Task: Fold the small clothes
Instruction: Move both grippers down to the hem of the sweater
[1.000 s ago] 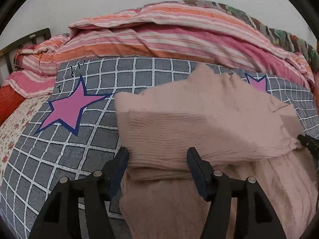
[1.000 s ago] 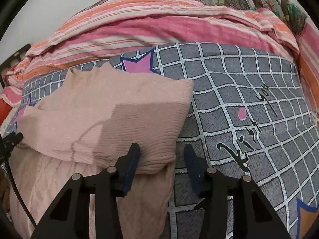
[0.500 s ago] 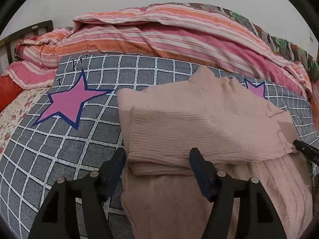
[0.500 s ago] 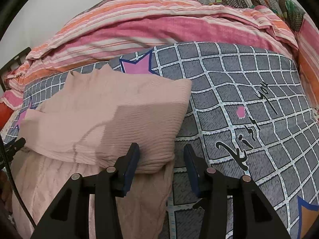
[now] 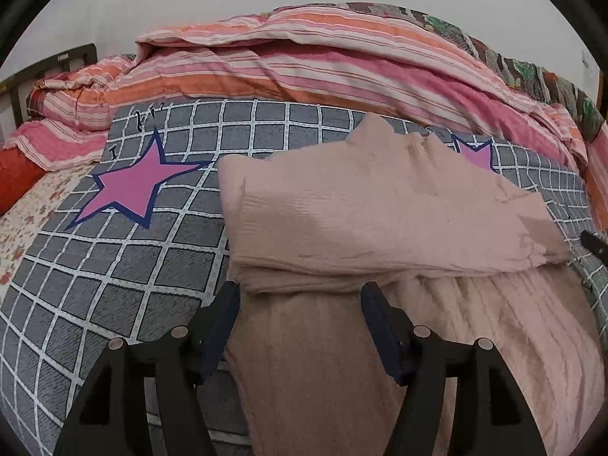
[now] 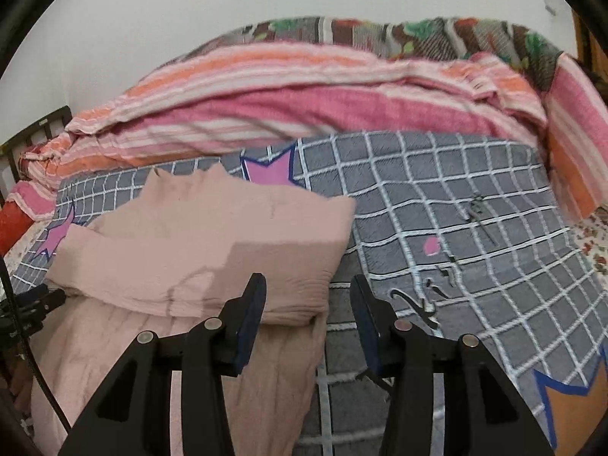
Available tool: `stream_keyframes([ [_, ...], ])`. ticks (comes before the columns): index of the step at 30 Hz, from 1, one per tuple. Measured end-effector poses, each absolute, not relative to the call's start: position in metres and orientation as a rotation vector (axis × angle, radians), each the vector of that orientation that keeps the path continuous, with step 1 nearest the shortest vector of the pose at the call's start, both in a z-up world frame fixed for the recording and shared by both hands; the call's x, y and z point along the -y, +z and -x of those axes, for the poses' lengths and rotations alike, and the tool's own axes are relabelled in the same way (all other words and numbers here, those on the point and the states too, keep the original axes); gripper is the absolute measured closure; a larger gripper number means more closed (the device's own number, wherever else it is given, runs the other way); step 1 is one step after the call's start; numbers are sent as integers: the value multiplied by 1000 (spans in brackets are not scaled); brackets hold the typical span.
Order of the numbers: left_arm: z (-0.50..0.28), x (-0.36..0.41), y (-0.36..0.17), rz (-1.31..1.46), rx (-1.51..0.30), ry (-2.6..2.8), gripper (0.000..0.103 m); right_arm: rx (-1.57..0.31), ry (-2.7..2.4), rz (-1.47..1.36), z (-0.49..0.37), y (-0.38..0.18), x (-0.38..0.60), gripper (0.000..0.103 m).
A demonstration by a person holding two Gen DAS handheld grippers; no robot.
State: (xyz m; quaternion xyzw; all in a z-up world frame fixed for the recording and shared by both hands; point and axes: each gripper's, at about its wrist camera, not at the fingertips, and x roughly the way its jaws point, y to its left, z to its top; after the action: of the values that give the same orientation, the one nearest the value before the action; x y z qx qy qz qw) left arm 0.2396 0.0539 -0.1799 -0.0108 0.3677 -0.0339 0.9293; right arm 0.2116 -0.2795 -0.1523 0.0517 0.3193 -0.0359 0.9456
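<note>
A dusty-pink knit garment (image 5: 380, 220) lies on the grey checked bedspread (image 5: 125, 266), its far part folded back over the near part, with the folded edge facing me. It also shows in the right wrist view (image 6: 212, 250). My left gripper (image 5: 300, 304) is open and empty, just short of the folded edge at the garment's left side. My right gripper (image 6: 307, 296) is open and empty at the fold's right corner, straddling the garment's right edge. The right gripper's tip (image 5: 594, 245) peeks in at the left wrist view's right edge.
A pink and orange striped quilt (image 5: 304, 68) is heaped along the far side of the bed. Pink stars (image 5: 133, 186) and black lettering (image 6: 421, 300) mark the bedspread. A floral sheet (image 5: 22, 224) and a dark headboard (image 5: 45, 68) are at the left.
Both grippers have drawn back and risen slightly from the folded edge; their jaws stay open. The garment lies as before.
</note>
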Motion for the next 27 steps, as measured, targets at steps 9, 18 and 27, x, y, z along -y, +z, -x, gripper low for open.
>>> stream_keyframes([
  [9,-194,-57,-181,15,-696,-56,39,-662,-104,-8,-149,-156,264,56],
  [18,-115,-96,-186,194,-664,-165,39,-760,-26,-182,-61,-172,269,56],
  [27,-40,-104,-205,198,-732,-180,40,-748,53,-112,4,-188,249,56],
])
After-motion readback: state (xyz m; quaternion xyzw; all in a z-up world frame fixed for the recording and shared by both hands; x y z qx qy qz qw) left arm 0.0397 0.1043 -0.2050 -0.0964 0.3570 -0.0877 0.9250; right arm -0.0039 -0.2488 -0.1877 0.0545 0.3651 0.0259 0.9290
